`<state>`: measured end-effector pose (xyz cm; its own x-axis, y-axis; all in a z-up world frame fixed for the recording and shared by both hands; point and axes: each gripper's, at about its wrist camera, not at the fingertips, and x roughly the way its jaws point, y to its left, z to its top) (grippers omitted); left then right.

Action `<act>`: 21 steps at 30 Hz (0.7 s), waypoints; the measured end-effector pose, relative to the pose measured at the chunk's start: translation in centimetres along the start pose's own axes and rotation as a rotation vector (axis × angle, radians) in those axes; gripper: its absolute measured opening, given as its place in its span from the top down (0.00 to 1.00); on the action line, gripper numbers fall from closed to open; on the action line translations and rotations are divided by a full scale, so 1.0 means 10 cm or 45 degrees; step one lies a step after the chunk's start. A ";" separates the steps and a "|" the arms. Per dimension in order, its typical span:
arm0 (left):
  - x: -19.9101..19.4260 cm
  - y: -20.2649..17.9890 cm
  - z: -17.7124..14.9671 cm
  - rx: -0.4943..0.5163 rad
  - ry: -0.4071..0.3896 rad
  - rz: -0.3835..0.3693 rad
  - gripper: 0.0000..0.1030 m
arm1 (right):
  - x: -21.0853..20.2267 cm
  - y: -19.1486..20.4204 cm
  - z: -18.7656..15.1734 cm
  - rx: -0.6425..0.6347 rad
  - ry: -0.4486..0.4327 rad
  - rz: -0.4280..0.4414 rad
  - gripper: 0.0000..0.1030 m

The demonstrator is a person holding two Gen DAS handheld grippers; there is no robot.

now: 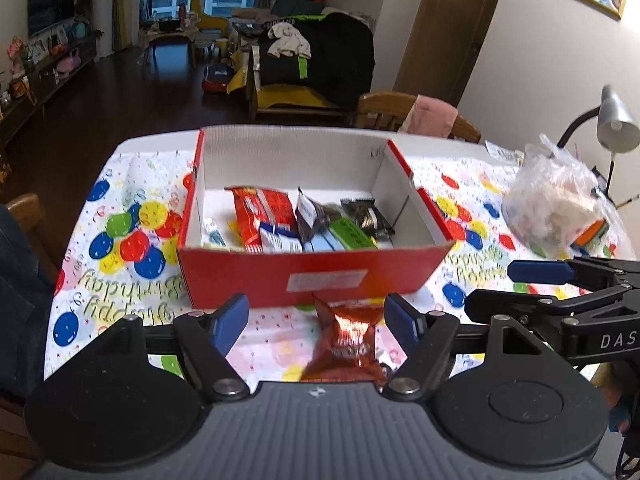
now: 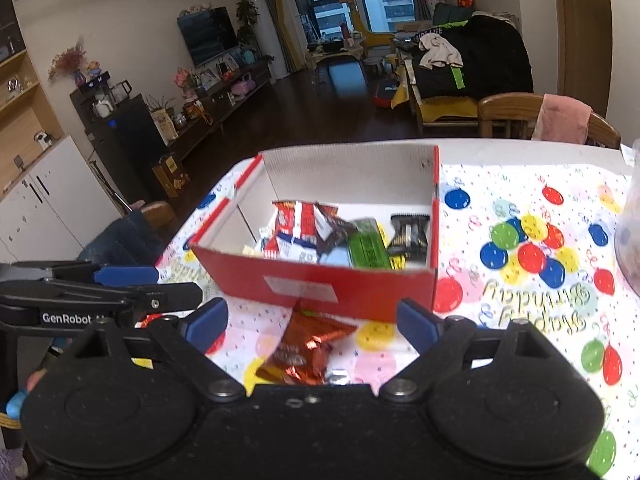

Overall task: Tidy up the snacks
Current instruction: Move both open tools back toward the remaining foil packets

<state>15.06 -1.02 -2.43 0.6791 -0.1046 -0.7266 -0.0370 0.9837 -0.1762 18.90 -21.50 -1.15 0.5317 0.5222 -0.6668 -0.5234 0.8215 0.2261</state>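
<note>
While both my left fingers [image 1: 316,314] and right fingers [image 2: 313,320] gape released, a crinkled foil packet [image 1: 346,344] lies between them, before the corrugated red box [image 1: 312,276].

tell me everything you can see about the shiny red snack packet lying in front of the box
The shiny red snack packet is a crinkled foil-like pouch, metallic red-orange with glare and a silvery patch at its near corner; its print is too blurred to read. It lies flat on the balloon-print tablecloth, outside the red box, its far end right up against the box's front wall. It sits between the open fingers of both the left claw and right claw; neither visibly grips it.
</note>
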 end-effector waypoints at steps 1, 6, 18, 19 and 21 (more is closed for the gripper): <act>0.02 -0.01 -0.03 0.005 0.006 0.000 0.28 | 0.00 -0.01 -0.04 -0.004 0.003 -0.007 0.10; 0.11 -0.05 -0.16 0.017 0.036 -0.010 0.21 | -0.02 -0.07 -0.27 0.001 -0.005 -0.042 0.01; 0.62 -0.28 -0.28 0.080 0.173 -0.032 0.21 | 0.03 -0.24 -0.74 -0.016 0.039 -0.145 0.00; 0.67 -0.31 -0.28 0.095 0.180 -0.033 0.21 | 0.03 -0.25 -0.77 -0.021 0.041 -0.149 0.00; 0.77 -0.36 -0.29 0.109 0.202 -0.036 0.21 | 0.04 -0.26 -0.81 -0.034 0.050 -0.165 0.00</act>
<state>18.31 -5.79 -9.26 0.5547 -0.1477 -0.8188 0.0479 0.9882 -0.1458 15.12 -25.27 -7.77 0.5701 0.4021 -0.7165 -0.4696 0.8750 0.1174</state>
